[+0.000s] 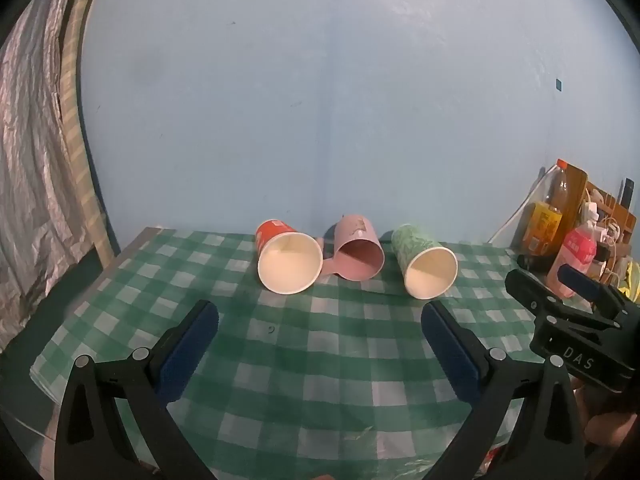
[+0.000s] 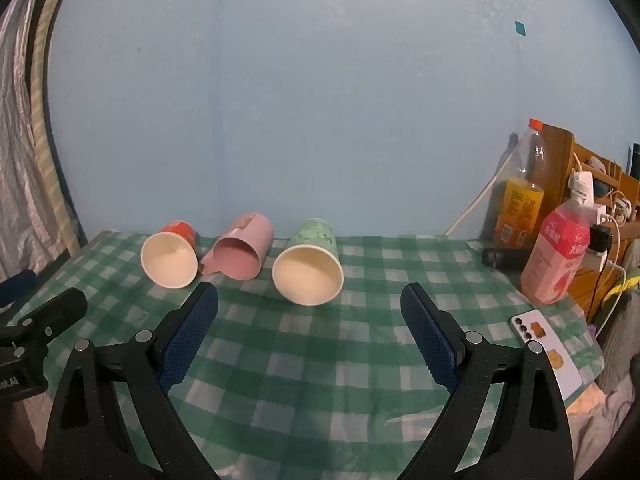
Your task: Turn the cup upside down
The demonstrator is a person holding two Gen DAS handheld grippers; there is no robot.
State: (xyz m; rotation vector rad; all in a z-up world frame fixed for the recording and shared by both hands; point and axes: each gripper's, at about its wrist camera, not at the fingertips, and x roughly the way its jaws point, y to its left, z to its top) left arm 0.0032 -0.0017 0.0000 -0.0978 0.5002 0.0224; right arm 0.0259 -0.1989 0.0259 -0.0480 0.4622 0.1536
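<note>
Nearest, the left gripper [image 1: 320, 344] and the right gripper [image 2: 310, 330] hover above the checked counter [image 2: 320, 392], each with jaws spread wide and holding nothing. Farther back, three cups lie on their sides in a row, mouths toward the cameras: a red cup [image 1: 286, 262], a pink cup [image 1: 359, 254] and a green cup [image 2: 311, 268]. Bottles [image 2: 554, 254] stand at the right.

Pink cup's handle [image 1: 329, 266] mostly hidden behind the red cup [image 1: 289, 263]. Phone [image 2: 547, 350] at the tablecloth's right edge partly covered by a gripper arm. Bottle labels [image 2: 558, 256] too small to read. Shelf clutter [image 1: 608, 232] cropped at the right edge, indistinct.
</note>
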